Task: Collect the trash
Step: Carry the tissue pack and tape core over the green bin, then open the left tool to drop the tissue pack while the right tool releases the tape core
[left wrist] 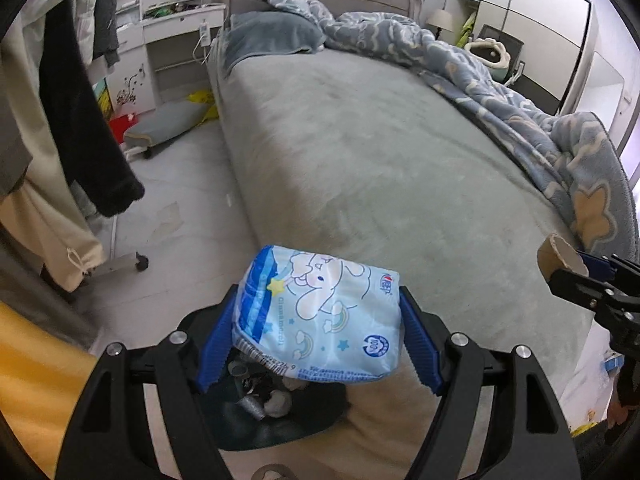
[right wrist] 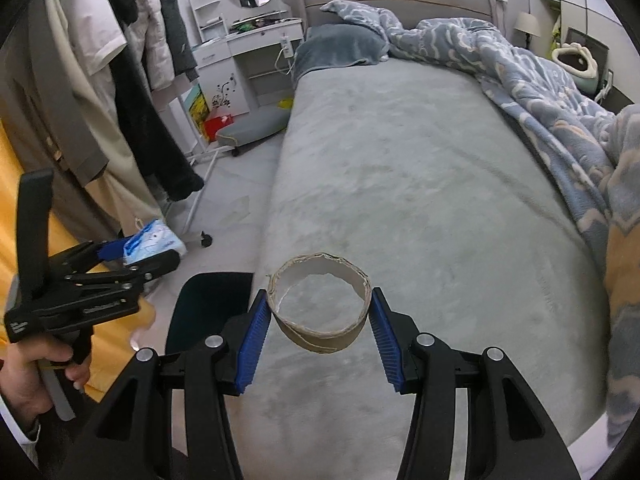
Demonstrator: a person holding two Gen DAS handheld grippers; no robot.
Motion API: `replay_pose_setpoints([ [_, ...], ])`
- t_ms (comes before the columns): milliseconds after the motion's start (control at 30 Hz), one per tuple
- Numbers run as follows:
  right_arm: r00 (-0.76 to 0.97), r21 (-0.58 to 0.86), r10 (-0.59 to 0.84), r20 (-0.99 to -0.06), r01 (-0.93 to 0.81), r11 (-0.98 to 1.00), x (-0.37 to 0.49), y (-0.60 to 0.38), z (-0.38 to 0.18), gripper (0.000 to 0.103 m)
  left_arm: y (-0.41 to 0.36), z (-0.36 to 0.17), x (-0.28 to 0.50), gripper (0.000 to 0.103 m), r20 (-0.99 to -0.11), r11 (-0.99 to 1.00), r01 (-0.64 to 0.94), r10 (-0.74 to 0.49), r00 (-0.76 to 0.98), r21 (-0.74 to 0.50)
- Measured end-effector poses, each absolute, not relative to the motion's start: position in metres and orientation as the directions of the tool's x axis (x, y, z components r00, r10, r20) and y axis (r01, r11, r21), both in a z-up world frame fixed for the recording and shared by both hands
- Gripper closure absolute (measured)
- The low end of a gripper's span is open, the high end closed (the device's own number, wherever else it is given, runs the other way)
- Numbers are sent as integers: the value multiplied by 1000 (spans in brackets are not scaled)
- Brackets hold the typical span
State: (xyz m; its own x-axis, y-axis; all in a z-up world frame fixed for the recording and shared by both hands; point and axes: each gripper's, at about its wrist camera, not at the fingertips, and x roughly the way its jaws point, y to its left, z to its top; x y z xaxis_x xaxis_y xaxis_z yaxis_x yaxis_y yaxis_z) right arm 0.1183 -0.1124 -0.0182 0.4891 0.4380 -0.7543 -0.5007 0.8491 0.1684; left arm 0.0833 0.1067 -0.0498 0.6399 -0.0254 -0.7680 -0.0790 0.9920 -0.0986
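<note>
Your left gripper (left wrist: 318,320) is clamped on a soft blue-and-white tissue pack (left wrist: 320,312) printed with a cartoon dog; both blue pads press into its sides. Take the bed (left wrist: 380,168) as your landmark: the pack hangs just off the bed's foot corner, on its left side, directly above a dark trash bin (left wrist: 280,412) that stands on the floor against that corner. Inside the bin you can make out some grey and dark scraps, too jumbled to name.

Your right gripper (right wrist: 320,312) grips a short cardboard tube (right wrist: 320,304), a torn-edged paper roll core, with a blue pad touching each side and its open end facing the camera. The tube is held above the foot end of the bed, over the grey cover, to the right of the bin (right wrist: 208,308). From the left wrist view the same tube (left wrist: 560,258) shows at the far right, over the bed's right foot area.

In the right wrist view your left hand (right wrist: 36,368) wraps the handle of the left gripper, which sits left of the bed's foot corner with the pack (right wrist: 154,240) between its fingers.

A patterned blue blanket (left wrist: 500,100) lies bunched along the bed's right side and head. A rack of hanging clothes (right wrist: 120,80) stands on the floor to the left of the bed.
</note>
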Motion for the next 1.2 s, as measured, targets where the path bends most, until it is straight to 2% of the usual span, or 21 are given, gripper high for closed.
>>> replay_pose_setpoints([
  [800,354,183,466,-811,-604,776,118,11,-67,52,192,-127,64,24,-891,964,-229,-14,454,-132],
  [900,341,187,466,-817,-608,772,119,22,-73,52,199,-130,60,21,-893,965,-228,-15,450,-131],
  [1067,315,193,457,-832,-607,771,123,36,-86,52,207,-129,54,10,-884,963,-218,-41,466,-160],
  [1200,289,174,429,-856,-620,765,122,52,-101,52,213,-127,49,9,-880,963,-213,-47,473,-166],
])
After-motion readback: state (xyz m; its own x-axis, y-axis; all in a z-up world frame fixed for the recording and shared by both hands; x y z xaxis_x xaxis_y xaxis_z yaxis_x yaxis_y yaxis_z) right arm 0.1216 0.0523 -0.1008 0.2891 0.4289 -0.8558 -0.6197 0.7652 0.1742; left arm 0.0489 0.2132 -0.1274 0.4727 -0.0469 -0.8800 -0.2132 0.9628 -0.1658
